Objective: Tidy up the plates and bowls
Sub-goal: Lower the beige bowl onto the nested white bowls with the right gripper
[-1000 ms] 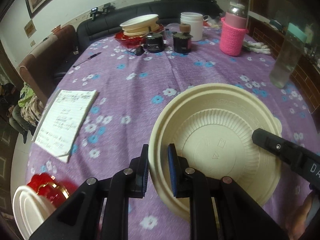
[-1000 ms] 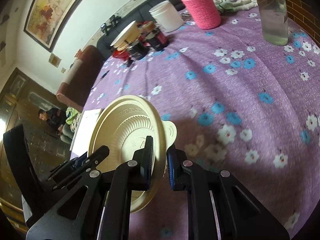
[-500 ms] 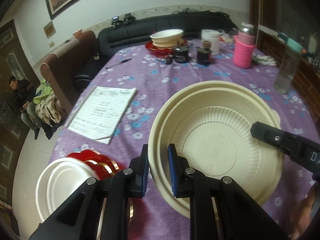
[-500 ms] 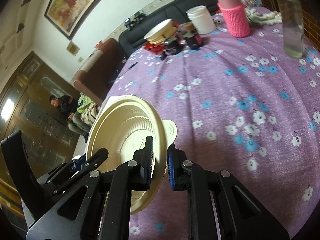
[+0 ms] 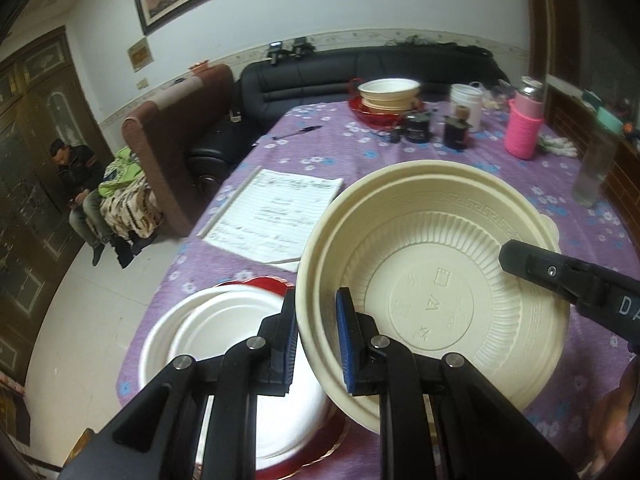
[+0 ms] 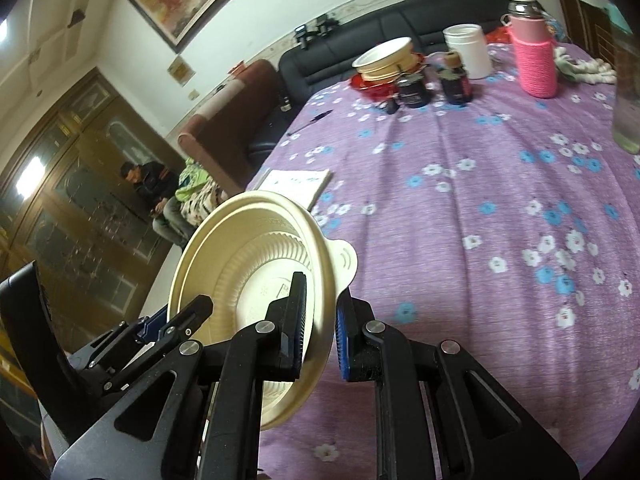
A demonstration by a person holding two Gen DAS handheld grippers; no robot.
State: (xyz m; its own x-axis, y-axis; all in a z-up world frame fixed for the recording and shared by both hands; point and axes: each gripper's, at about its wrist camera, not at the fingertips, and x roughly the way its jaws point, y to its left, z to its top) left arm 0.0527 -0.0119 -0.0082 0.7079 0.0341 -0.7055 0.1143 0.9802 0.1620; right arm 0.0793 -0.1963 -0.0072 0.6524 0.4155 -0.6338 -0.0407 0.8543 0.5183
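A cream plastic bowl (image 5: 440, 280) hangs above the purple flowered tablecloth, tilted, held from both sides. My left gripper (image 5: 316, 340) is shut on its near-left rim. My right gripper (image 6: 320, 320) is shut on the opposite rim of the cream bowl (image 6: 256, 272), beside its small tab handle; its black finger crosses the bowl at the right of the left wrist view. Under my left gripper sit white bowls (image 5: 224, 344) stacked on a red plate (image 5: 316, 452) at the table's near-left corner. At the far end stands another pile of cream bowls (image 5: 388, 94) on a red dish.
A lined notebook (image 5: 276, 216) lies left of the held bowl. Far side: two dark jars (image 5: 456, 132), a white tub (image 5: 466, 100), a pink knit-covered flask (image 5: 524, 128) and a clear bottle (image 5: 592, 164) at the right edge. A pen (image 5: 298, 133) lies near the sofa. A person sits off to the left.
Both grippers carried the cream bowl back and to the left, lifting slightly. The white bowl stack on the red plate has come fully into view under the left gripper.
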